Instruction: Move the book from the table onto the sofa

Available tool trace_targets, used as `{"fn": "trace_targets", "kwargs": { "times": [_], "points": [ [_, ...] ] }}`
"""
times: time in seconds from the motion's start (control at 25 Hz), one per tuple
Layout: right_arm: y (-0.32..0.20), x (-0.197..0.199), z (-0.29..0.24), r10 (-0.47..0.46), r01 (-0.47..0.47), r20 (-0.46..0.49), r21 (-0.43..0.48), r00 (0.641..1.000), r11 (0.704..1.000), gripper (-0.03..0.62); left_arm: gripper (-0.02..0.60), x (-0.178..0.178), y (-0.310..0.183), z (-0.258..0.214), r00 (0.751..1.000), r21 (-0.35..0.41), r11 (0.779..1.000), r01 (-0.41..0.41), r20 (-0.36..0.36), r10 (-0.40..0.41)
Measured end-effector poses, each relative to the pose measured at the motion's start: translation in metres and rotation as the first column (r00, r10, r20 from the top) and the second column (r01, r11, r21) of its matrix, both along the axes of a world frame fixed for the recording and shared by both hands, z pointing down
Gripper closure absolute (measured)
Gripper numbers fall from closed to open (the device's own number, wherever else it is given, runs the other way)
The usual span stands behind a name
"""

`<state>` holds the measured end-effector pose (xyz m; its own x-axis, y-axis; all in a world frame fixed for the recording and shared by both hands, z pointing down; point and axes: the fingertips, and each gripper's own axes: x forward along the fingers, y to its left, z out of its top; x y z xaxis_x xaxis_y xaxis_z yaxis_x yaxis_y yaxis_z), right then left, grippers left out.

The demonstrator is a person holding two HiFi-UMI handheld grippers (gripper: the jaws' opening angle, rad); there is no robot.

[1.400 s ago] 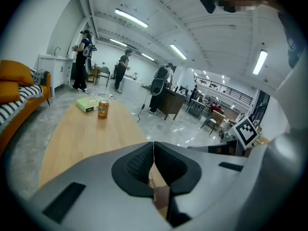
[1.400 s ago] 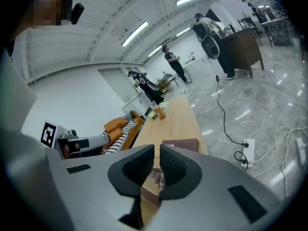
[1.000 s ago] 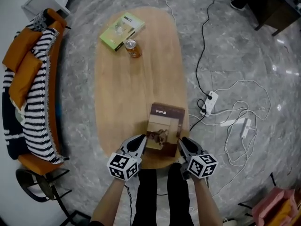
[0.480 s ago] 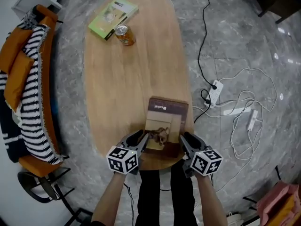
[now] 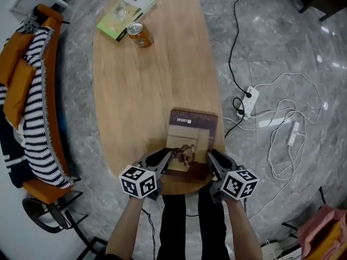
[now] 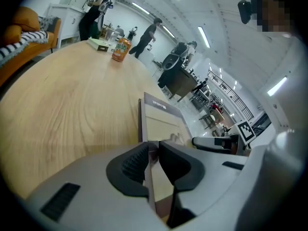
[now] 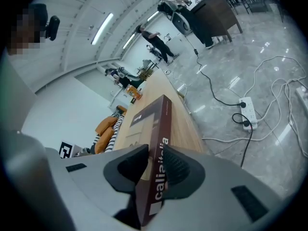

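Note:
A brown book point(image 5: 190, 140) with a beige cover panel lies at the near right end of the oval wooden table point(image 5: 146, 91). My left gripper point(image 5: 164, 159) is shut on the book's near left edge, and in the left gripper view its pads point(image 6: 139, 165) pinch the thin edge of the book point(image 6: 161, 121). My right gripper point(image 5: 212, 162) is shut on the near right side. The right gripper view has the jaws clamped on the printed spine of the book point(image 7: 156, 124). The orange sofa point(image 5: 21, 75), draped with a striped blanket, stands left of the table.
A green box point(image 5: 124, 7) and an orange can point(image 5: 139, 34) sit at the table's far end. A power strip point(image 5: 250, 102) and white and black cables point(image 5: 287, 134) lie on the grey floor to the right. People stand far off in both gripper views.
The head view has shifted a little, so the table sits lower left in frame. Both grippers stay at the book's near corners. The book has not visibly moved on the table.

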<state>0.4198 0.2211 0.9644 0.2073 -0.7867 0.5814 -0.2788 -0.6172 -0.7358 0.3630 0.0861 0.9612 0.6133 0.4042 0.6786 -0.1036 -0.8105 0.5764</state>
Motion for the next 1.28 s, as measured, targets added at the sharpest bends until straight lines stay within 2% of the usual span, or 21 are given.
{"fn": "trace_targets", "kwargs": {
  "times": [0.24, 0.52, 0.76, 1.04, 1.28],
  "points": [
    [0.002, 0.001, -0.007, 0.009, -0.009, 0.019, -0.006, 1.0, 1.0, 0.503, 0.512, -0.002, 0.001, -0.002, 0.999, -0.039, 0.999, 0.036, 0.021, -0.036],
    [0.013, 0.004, -0.057, 0.032, -0.032, 0.005, 0.023, 0.999, 0.999, 0.507, 0.517, 0.002, 0.011, -0.058, 0.999, -0.06, 0.998, 0.019, -0.027, -0.02],
    [0.019, 0.004, -0.089, 0.004, -0.003, -0.033, 0.032, 0.999, 0.999, 0.513, 0.525, -0.003, 0.019, -0.089, 0.999, -0.077, 0.997, 0.024, -0.042, -0.028],
    [0.023, -0.001, -0.153, -0.007, 0.01, -0.064, 0.046, 0.998, 0.999, 0.513, 0.529, -0.011, 0.025, -0.154, 0.997, -0.094, 0.995, 0.033, -0.063, -0.039],
    [0.027, -0.013, -0.229, 0.005, 0.002, -0.093, 0.064, 0.996, 0.998, 0.513, 0.531, -0.026, 0.029, -0.231, 0.994, -0.127, 0.991, 0.051, -0.092, -0.063]
  ]
}}
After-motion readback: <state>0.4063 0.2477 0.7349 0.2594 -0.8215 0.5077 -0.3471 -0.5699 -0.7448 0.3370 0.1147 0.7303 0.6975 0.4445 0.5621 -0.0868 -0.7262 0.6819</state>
